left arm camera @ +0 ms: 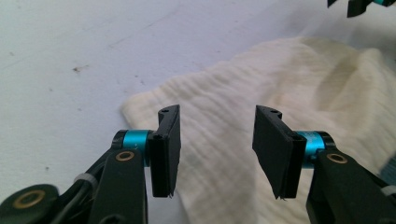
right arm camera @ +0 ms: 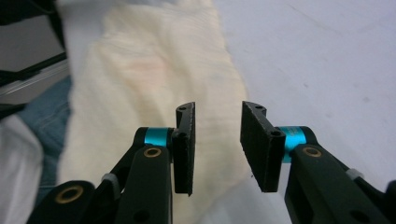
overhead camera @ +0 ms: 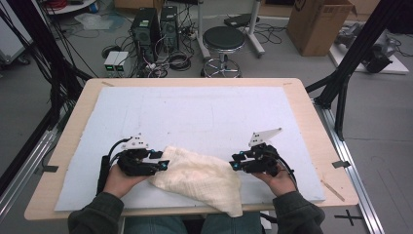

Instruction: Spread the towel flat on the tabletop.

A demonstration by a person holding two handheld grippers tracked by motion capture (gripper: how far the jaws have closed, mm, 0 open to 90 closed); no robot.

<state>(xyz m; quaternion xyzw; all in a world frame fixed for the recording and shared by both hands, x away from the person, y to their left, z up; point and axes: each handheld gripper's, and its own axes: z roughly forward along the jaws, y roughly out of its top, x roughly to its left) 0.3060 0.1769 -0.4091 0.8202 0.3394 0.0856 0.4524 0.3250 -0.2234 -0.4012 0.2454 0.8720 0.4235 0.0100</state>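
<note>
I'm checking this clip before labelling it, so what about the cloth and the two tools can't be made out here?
- Cream cloth, high view: its near corner hangs past the table edge, end unclear.
- Left tool, high view: tips too small to judge contact.
- Cloth, right tool view: far end blurred and cut off by the top edge.

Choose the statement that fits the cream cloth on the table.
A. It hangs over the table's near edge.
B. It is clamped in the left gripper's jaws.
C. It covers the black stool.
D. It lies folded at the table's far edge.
A: in the high view the cream cloth lies between the grippers and one corner drops past the near edge of the table.
</note>
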